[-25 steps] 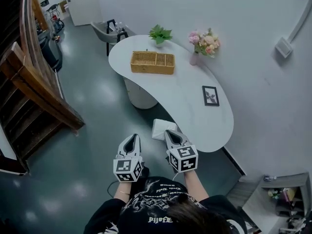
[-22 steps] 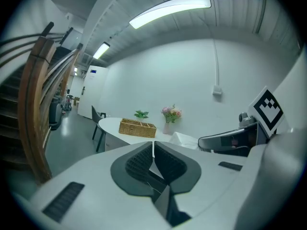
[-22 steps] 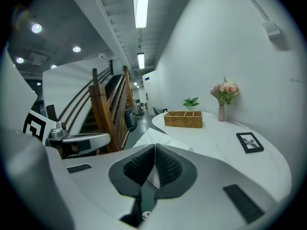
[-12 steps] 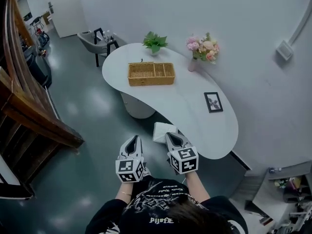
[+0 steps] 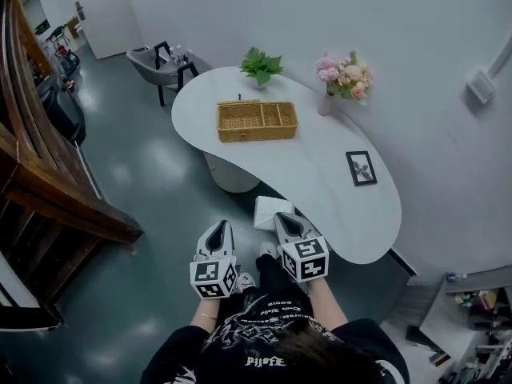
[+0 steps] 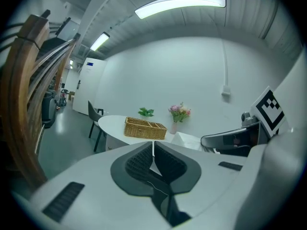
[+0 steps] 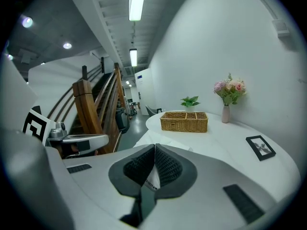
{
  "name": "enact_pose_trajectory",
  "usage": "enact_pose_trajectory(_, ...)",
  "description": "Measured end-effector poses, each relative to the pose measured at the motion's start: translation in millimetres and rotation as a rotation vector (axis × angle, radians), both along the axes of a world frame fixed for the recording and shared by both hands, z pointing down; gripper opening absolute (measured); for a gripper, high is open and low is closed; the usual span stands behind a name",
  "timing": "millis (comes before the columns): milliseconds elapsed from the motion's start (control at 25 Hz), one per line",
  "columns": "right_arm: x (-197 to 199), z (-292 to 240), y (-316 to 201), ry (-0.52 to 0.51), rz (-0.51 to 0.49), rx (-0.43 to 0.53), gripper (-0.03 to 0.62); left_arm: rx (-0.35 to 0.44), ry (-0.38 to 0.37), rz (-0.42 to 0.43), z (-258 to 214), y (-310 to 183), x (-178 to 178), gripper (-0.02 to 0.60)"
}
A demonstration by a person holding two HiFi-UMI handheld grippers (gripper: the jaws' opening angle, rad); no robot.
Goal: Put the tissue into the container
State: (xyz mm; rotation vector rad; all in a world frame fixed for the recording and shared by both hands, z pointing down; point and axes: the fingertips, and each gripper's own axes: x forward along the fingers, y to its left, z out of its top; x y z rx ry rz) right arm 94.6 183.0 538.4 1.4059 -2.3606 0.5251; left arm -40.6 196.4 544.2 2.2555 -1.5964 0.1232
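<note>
Walked both grippers nearer the curved white worktop (image 5: 344, 190). Right gripper (image 5: 282, 217) jaws clamp the white tissue pack (image 5: 268, 210); left gripper (image 5: 218, 226) jaws closed, empty. Woven wicker basket (image 5: 256, 121) still well ahead.

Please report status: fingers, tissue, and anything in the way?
Right gripper shut on tissue; left gripper shut, empty. Tissue not yet in basket, by near end of table. Nothing stands between.
</note>
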Motion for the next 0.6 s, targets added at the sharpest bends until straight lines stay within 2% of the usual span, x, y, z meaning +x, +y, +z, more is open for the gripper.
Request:
enact_pose_trajectory(240,-11,1,-41,0.002,-0.041,0.002,0.025,-0.018,-0.019,-0.049,9,-32,-15,0.031)
enact_pose_trajectory(600,-18,3,-121,0.005,-0.088,-0.009,0.025,-0.025,-0.025,-0.073,9,-105,-16,0.031)
